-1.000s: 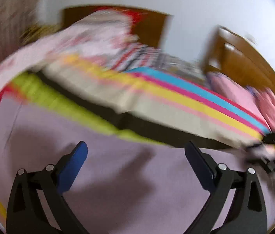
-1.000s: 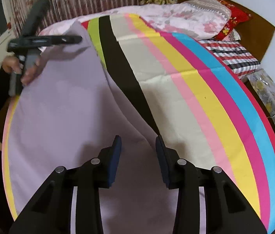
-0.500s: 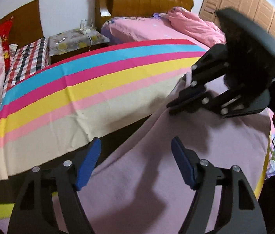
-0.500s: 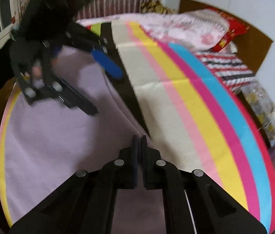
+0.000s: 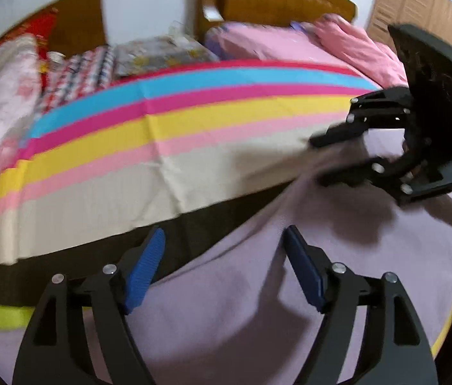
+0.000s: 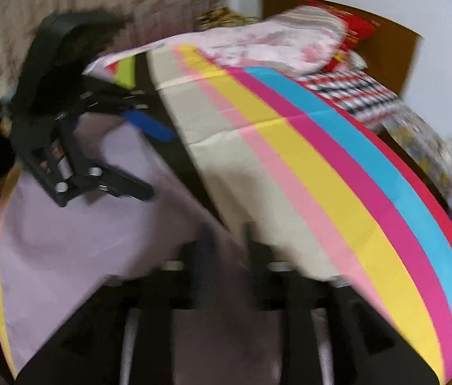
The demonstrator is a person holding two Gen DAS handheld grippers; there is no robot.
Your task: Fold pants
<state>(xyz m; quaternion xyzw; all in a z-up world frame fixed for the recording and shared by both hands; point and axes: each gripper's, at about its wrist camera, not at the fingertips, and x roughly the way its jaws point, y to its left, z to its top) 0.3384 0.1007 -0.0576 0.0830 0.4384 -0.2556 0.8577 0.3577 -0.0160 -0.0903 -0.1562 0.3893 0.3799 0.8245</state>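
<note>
The lilac pants (image 5: 290,304) lie spread on a striped bedsheet (image 5: 168,134). My left gripper (image 5: 226,266) is open, its blue pads just above the pants' edge by the black stripe. My right gripper (image 5: 319,160) shows at the right in the left wrist view, with a raised ridge of lilac cloth between its fingers. In the right wrist view the right gripper (image 6: 226,243) is blurred and its fingers stand a little apart with the pants (image 6: 65,240) cloth running between them. The left gripper (image 6: 149,157) shows there at the left, open.
The rainbow-striped sheet (image 6: 338,176) covers the bed. Floral and plaid pillows (image 5: 4,96) lie at its head by a wooden headboard (image 5: 274,3). A pink duvet (image 5: 347,45) lies on a second bed behind. A curtain (image 6: 97,6) hangs at the far side.
My right gripper closed from open onto the pants' edge, lifted it into a ridge, and now shows a small gap. My left gripper swung round toward it and stayed open.
</note>
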